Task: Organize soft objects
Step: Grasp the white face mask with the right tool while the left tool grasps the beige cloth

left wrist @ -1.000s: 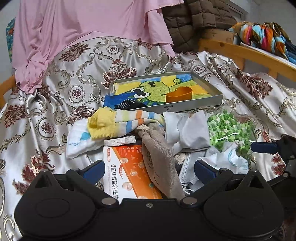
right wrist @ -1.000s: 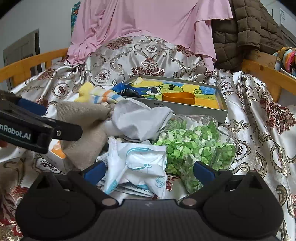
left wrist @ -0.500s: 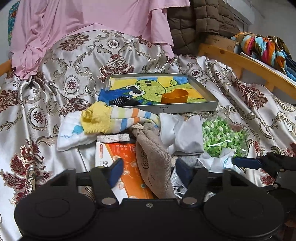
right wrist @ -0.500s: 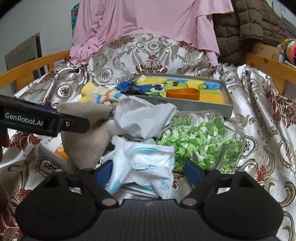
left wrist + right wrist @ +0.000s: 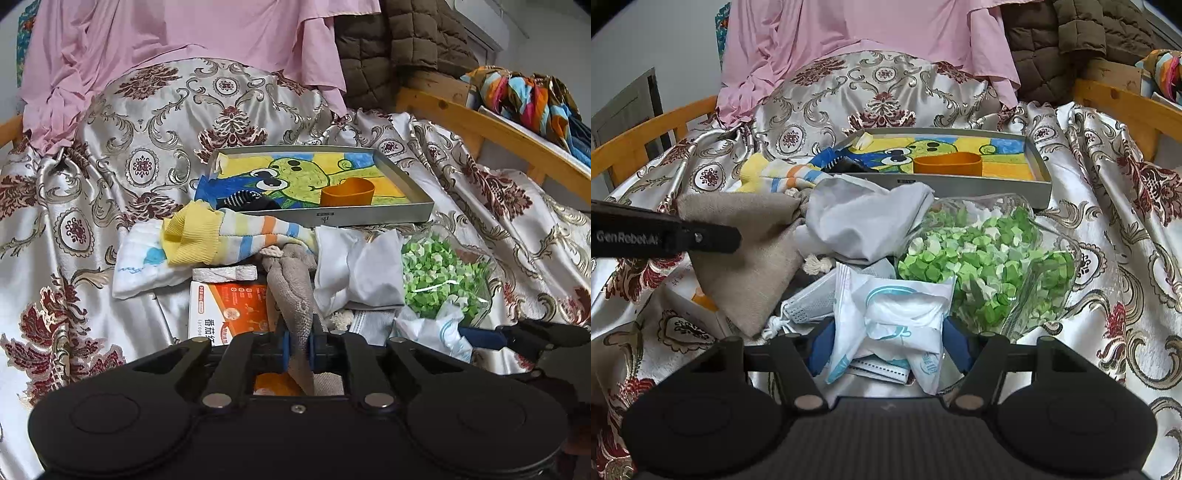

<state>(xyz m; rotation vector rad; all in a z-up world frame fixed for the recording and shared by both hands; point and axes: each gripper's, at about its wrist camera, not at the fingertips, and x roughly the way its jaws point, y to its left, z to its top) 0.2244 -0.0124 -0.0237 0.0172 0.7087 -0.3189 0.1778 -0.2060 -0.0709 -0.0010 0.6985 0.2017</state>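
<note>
While the left gripper (image 5: 298,350) is clenched on the near end of the beige cloth pouch (image 5: 291,284), its blue pads pinching the fabric between them, the right gripper (image 5: 886,349) is closing around the white plastic packet (image 5: 897,317) — the packet sits between its blue fingers (image 5: 822,349), which stand just beside its sides; whether they press on it cannot be told.

Both soft things lie in a heap in the middle of the brocade bedspread (image 5: 92,206), on the near side of the grey tray (image 5: 369,216). The tray holds a cartoon drawing and an orange cup (image 5: 347,192). Against the tray's near left corner lies a striped sock (image 5: 229,236) with a yellow cuff, over a white cloth. Under the pouch is an orange box (image 5: 229,310). A crumpled white bag (image 5: 864,218) lies between the pouch and a clear bag of green paper bits (image 5: 986,266) — the latter touches the packet's right side. A pink sheet (image 5: 857,33) hangs at the far edge.
</note>
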